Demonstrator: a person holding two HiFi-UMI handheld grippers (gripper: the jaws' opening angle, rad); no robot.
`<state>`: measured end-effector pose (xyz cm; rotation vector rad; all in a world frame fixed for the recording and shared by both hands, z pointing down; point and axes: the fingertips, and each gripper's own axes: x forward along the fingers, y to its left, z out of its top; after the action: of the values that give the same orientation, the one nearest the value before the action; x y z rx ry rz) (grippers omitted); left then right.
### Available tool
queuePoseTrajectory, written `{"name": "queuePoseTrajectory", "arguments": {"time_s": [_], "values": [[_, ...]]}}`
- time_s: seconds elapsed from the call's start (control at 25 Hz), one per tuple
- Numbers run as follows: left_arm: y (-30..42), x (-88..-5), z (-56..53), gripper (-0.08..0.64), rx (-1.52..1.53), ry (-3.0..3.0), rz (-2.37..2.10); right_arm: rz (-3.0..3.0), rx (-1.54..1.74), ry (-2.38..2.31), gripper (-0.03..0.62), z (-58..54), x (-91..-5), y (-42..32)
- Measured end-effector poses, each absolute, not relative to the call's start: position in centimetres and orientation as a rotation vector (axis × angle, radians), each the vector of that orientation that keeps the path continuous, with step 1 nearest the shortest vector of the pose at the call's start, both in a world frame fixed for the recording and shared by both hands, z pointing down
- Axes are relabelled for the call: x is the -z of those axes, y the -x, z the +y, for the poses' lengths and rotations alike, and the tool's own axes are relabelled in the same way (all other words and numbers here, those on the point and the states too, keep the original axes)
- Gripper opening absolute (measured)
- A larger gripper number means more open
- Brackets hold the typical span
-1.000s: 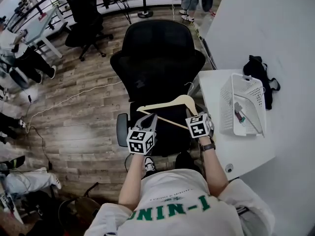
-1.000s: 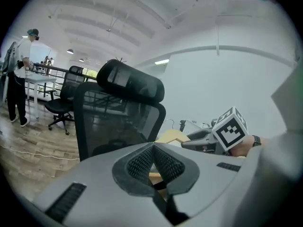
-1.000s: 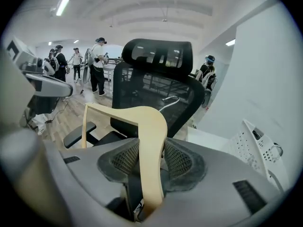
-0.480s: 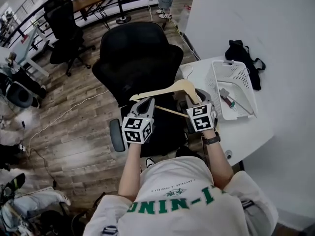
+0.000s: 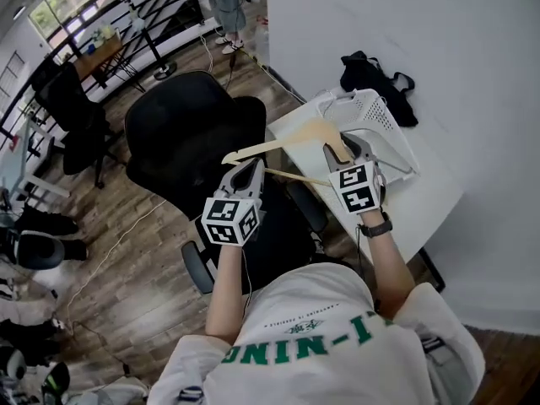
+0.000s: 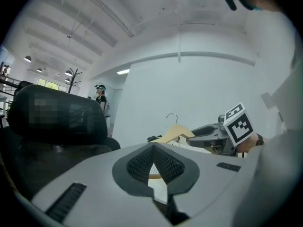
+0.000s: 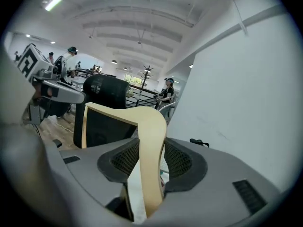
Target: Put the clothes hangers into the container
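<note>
While both tongs grip it, the wooden hanger (image 5: 285, 143) hangs in the air between the black office chair (image 5: 181, 137) and the white counter (image 5: 426, 194), not yet in the container. The right tongs (image 5: 344, 148) are clamped on the hanger's broad right arm; the right gripper view shows the pale wood standing upright between the two ribbed pads (image 7: 124, 159), which press it from both sides. The left tongs (image 5: 249, 168) are closed near the hanger's left end, and in the left gripper view their tips meet, with the thin lower bar (image 6: 156, 176) crossing the gap behind them. From above, the hanger's peak and right arm overlap the near edge of the white perforated basket (image 5: 384, 118), which stands on the counter close to the wall. A black bag (image 5: 371, 76) lies just beyond the basket.
</note>
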<state>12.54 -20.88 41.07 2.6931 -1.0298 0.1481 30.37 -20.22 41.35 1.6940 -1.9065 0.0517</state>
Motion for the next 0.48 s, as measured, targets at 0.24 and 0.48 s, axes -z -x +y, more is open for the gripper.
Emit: {"name": "queuePoseTrajectory", "arguments": {"time_s": [0.24,0.48], "values": [[-19.8,-40.1,-21.7,0.005,-0.174,-2.806,-0.852,-1.747,-0.027,-1.845,0.178,-19.0,-38.8,-39.4],[-26.3,-38.3,-21.8,0.005,-0.136,-2.839,-0.693,-1.579,-0.049,-1.933,0.178,-17.1,-37.1,-47.7]]}}
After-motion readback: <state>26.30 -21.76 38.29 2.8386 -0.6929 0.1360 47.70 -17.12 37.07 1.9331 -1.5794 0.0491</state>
